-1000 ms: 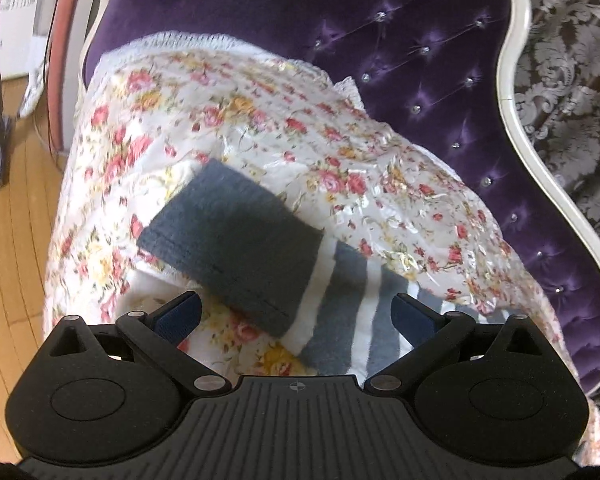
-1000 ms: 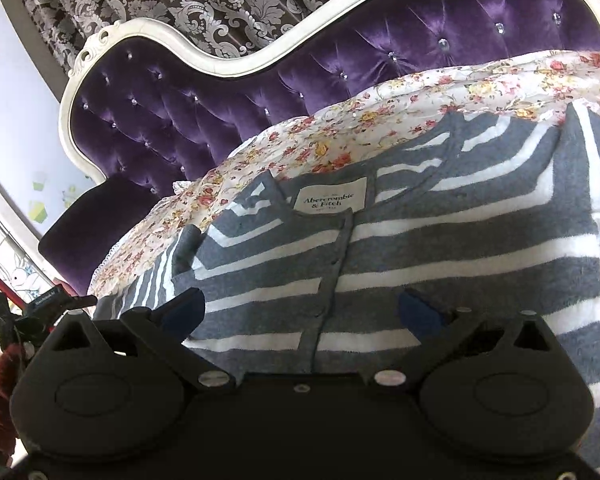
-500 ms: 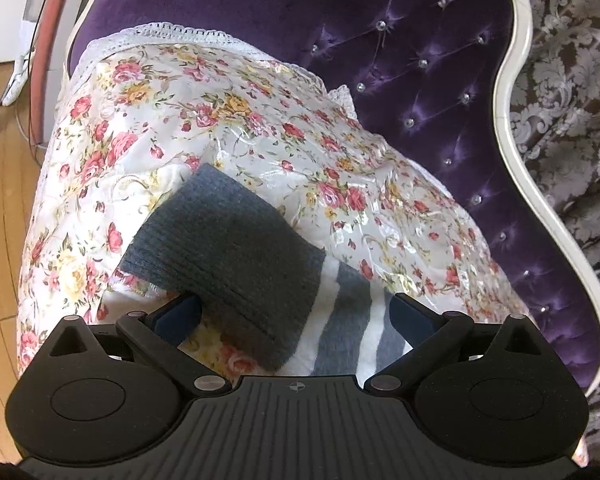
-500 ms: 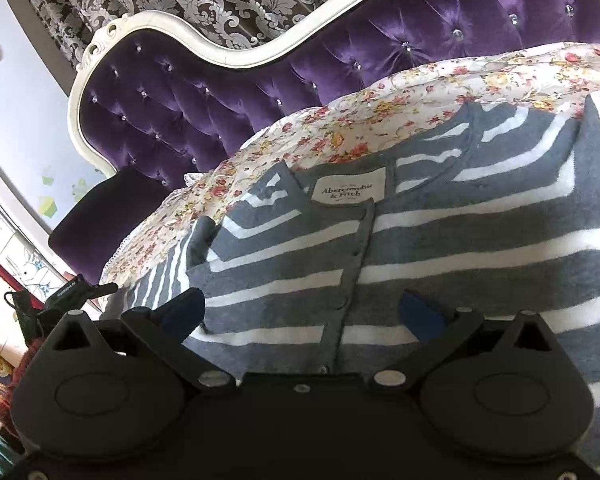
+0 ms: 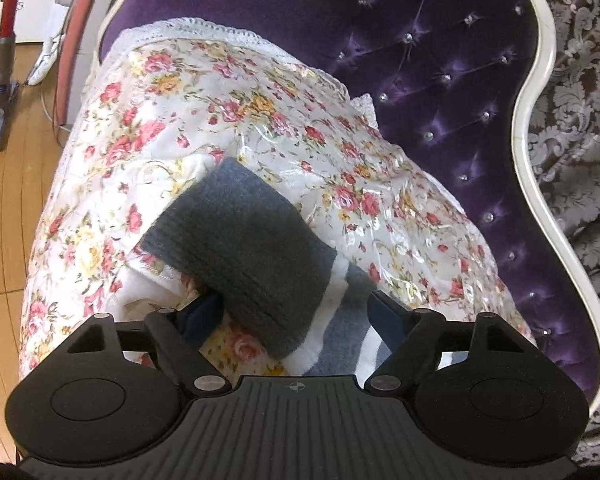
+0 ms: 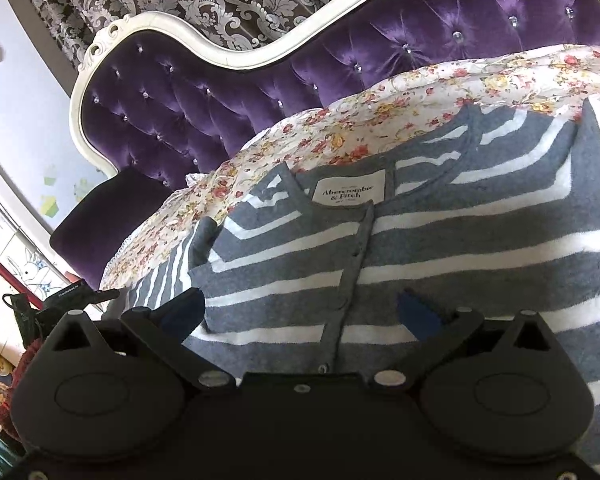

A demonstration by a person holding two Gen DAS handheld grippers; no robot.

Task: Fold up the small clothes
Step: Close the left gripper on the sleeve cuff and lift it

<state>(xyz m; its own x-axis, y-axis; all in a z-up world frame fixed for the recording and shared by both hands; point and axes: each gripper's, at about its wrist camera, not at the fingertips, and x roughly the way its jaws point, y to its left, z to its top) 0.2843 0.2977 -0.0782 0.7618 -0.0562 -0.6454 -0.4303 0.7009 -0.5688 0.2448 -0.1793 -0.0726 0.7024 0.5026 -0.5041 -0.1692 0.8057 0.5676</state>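
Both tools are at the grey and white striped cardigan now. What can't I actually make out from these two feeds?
- Left wrist view: the grey ribbed sleeve cuff covers the left tool's left fingertip, so contact there is unclear.
- Right wrist view: the grey and white striped knit cardigan runs off the right edge; its hem is behind the right tool.
- Right wrist view: the small print on the white neck label is unreadable.

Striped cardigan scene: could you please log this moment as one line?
left gripper: open over sleeve cuff | right gripper: open over striped cardigan
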